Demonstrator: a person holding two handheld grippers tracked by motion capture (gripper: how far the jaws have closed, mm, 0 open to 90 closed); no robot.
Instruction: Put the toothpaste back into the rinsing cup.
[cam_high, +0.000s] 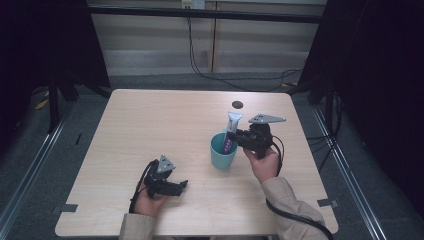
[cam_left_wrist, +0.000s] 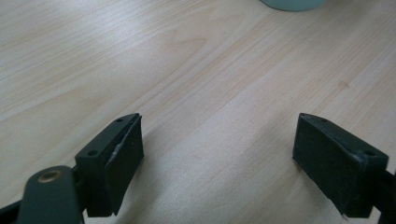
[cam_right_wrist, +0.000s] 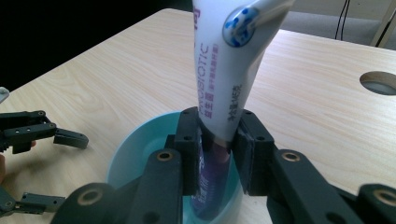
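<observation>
Toothpaste tube (cam_right_wrist: 229, 70): top cut off by frame edge in right gripper view, lower end hidden inside the cup (cam_right_wrist: 140, 140). Small print on the tube unreadable. Left gripper view: cup (cam_left_wrist: 292, 3) cropped at far edge, base sliver visible.

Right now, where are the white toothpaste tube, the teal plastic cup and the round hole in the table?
white toothpaste tube (cam_right_wrist: 224, 70), right gripper view, printed body.
teal plastic cup (cam_high: 220, 159), high view, outer wall.
round table hole (cam_high: 237, 104), high view, centre.
</observation>
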